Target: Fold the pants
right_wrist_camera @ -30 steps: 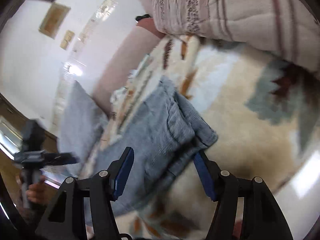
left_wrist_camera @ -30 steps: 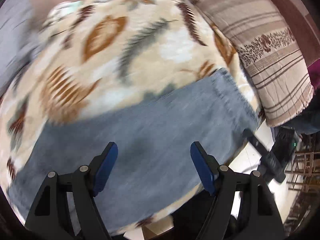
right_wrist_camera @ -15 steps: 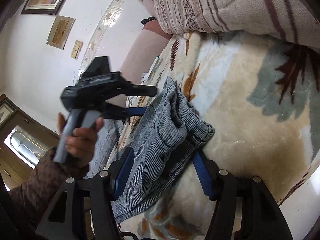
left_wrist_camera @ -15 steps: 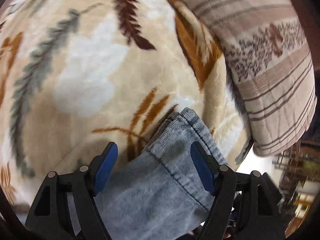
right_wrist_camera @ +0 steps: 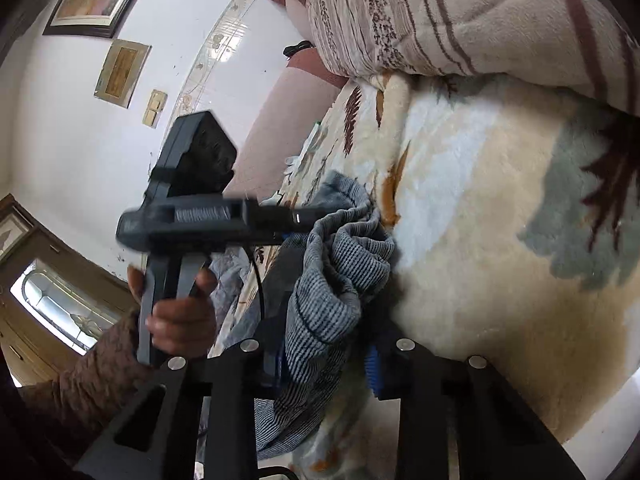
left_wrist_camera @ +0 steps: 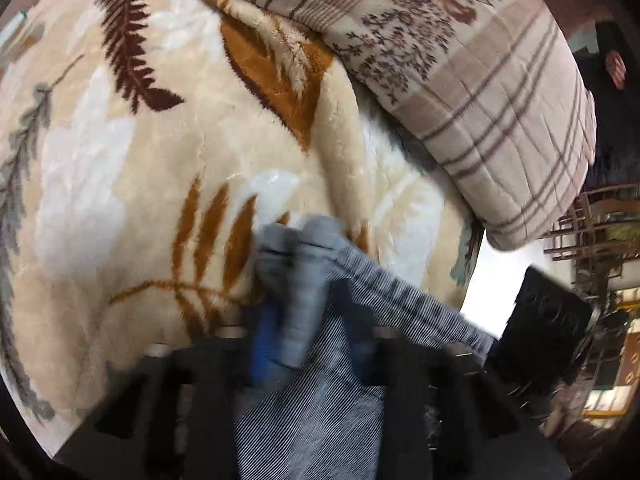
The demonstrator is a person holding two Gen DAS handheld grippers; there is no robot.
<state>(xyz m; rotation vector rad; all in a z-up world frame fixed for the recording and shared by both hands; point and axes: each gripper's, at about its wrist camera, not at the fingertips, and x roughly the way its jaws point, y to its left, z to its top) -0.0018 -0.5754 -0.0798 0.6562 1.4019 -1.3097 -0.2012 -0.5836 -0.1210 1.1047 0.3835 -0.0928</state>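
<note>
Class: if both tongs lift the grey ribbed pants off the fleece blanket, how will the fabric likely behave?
Probably floppy: the grey ribbed pants already bunch in folds between the right tongs. Likely to sag between the grips, as loose cloth trails below the left tongs. Unlikely to slide: the fleece blanket looks plush.

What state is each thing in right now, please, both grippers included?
Pants: grey, bunched, gripped at two spots.
Left gripper: jaws just closed, pinching a pants fold.
Right gripper: jaws just closed on bunched pants.
Blanket: spread flat under the pants.
Pillow: resting on the blanket's far end.
</note>
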